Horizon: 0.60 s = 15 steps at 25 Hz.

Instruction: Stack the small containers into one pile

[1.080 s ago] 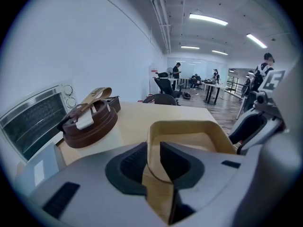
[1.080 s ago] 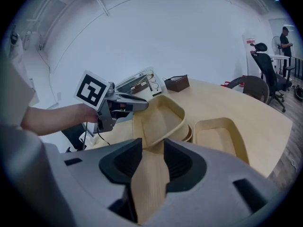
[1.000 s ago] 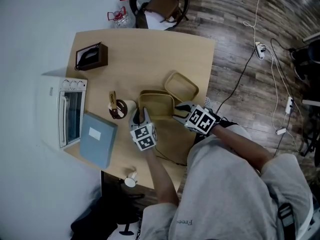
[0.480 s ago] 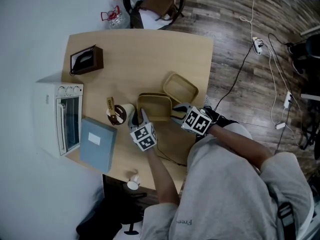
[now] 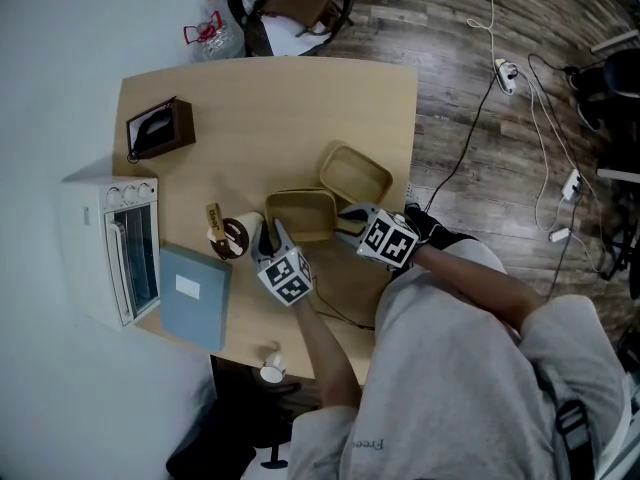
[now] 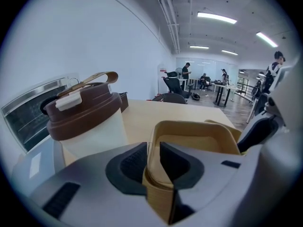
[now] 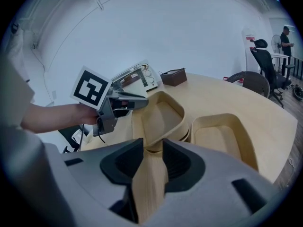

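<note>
Two tan containers lie on the wooden table (image 5: 250, 108). The nearer tan container (image 5: 305, 213) is gripped from both sides. My left gripper (image 5: 272, 230) is shut on its left wall; in the left gripper view the pads (image 6: 137, 161) pinch that wall (image 6: 199, 141), which looks double-layered. My right gripper (image 5: 345, 223) is shut on the opposite wall (image 7: 149, 183). In the right gripper view the held container (image 7: 161, 115) tilts over a lower one, and the left gripper (image 7: 128, 100) holds its far side. The second tan container (image 5: 355, 175) (image 7: 222, 138) lies apart, untouched.
A white bottle with a brown lid (image 5: 232, 236) (image 6: 87, 117) stands right beside the left gripper. A toaster oven (image 5: 120, 248) and a blue box (image 5: 190, 293) sit at the table's left, a brown tissue box (image 5: 158, 128) at the far left. The second container lies near the table's right edge.
The head camera has shifted, so the whole scene sits a little higher and further left. The right gripper has drawn in closer to the container's right wall. The left gripper keeps its hold.
</note>
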{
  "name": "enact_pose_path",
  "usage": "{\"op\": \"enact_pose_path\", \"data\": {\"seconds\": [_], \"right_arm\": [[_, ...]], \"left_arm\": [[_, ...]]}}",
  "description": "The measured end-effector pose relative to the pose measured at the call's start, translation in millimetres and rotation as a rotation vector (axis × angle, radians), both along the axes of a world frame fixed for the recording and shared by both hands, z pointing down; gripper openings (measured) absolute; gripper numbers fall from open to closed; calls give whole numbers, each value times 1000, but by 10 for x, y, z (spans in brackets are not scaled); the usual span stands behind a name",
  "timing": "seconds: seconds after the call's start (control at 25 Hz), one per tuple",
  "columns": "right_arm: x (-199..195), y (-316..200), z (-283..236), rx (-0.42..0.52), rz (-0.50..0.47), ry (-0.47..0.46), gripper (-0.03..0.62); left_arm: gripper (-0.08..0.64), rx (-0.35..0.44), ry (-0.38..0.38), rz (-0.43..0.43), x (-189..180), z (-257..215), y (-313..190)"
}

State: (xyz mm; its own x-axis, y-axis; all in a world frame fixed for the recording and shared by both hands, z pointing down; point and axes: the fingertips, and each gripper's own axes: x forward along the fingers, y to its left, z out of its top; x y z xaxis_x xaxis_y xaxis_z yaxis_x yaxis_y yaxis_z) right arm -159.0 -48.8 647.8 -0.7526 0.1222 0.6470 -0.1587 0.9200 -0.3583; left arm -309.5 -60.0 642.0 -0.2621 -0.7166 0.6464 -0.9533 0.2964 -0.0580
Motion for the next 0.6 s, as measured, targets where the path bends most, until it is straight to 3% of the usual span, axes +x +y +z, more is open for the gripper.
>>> {"op": "enact_pose_path", "data": {"seconds": [0.6], "right_arm": [[150,105,132,-57,-5,27,130]], "left_arm": [[80,-81,43,47,140,225,55]]}}
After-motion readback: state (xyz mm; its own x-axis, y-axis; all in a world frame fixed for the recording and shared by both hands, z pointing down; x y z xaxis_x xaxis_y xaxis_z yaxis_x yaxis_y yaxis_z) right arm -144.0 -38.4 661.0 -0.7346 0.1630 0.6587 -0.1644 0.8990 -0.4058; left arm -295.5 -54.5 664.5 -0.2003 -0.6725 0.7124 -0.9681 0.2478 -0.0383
